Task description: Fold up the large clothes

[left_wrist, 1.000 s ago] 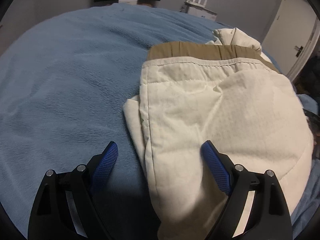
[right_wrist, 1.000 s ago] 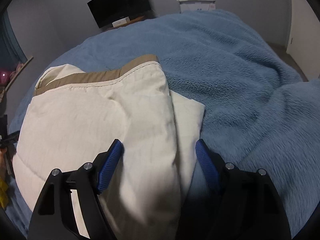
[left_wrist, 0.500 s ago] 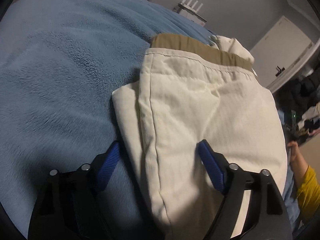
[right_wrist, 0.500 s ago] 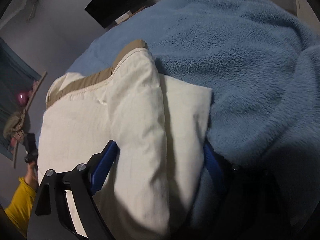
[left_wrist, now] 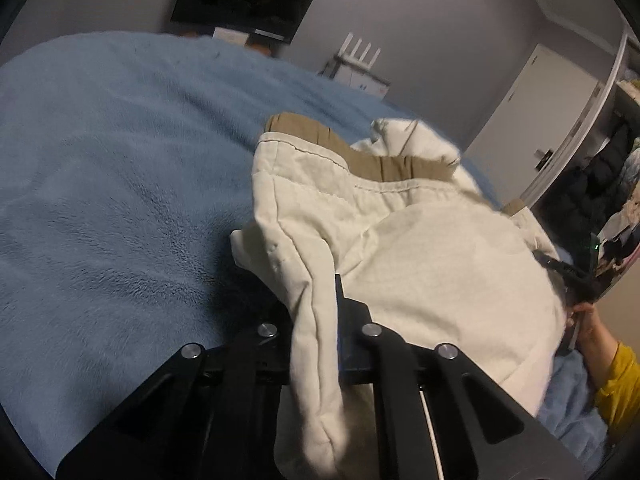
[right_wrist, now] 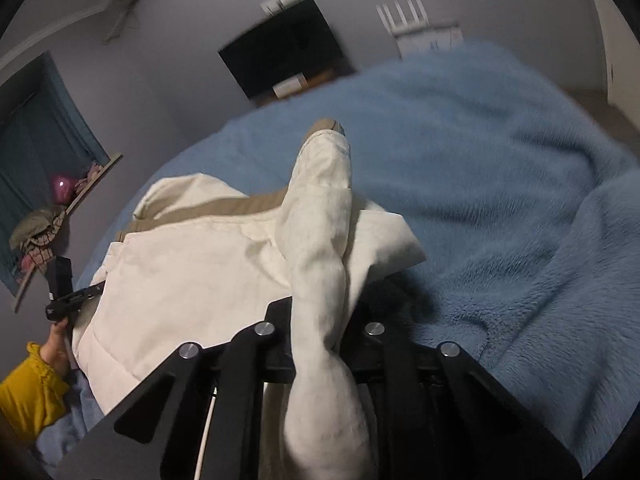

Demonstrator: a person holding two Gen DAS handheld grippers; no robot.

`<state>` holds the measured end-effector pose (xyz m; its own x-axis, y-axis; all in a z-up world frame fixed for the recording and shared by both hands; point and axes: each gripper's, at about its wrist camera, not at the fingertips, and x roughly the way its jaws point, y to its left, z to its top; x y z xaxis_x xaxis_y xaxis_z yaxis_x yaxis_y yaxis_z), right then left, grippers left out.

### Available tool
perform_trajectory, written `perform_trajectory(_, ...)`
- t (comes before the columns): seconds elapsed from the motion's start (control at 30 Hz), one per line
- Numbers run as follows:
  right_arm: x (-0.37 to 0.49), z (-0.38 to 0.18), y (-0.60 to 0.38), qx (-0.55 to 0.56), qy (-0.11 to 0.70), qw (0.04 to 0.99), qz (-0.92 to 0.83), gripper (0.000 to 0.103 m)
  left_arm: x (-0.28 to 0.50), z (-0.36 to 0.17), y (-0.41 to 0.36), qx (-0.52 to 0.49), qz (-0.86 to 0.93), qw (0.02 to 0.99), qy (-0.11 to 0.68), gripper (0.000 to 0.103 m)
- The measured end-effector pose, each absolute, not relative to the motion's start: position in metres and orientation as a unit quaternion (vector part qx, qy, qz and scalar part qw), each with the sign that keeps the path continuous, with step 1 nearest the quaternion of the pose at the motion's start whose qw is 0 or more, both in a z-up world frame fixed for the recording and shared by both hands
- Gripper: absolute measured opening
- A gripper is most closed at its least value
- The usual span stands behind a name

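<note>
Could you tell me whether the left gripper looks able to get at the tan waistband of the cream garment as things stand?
Probably not: the left gripper is shut on the cream garment's near edge, and the tan waistband lies at its far end.

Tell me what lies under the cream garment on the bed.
Under the cream garment a blue fleece blanket covers the bed. A tan layer peeks out at its far edge. What lies beneath the garment's middle is covered.

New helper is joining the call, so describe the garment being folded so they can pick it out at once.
A fluffy blue blanket covers the whole bed. On it lies the cream garment, partly folded, both grippers shut on its near edge. It is the only pale cloth there, and a tan band shows along its far edge.
</note>
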<state>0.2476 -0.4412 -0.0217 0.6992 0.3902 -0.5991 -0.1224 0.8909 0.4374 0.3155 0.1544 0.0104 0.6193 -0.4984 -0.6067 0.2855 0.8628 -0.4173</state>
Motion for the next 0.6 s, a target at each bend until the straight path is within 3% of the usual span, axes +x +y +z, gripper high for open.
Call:
perform_trajectory(0.33, 0.169, 0.052, -0.421, 0.186, 0.276, 0.926, 0.177, 0.008, 0.261, 0.068, 0.165, -0.144, -0.253, 0.899, 0.327, 0.007)
perform_trajectory(0.6, 0.147, 0.064, -0.404, 0.201, 0.304, 0.906, 0.216, 0.008, 0.232, 0.098, 0.188, -0.136, -0.251, 0.897, 0.337, 0.007)
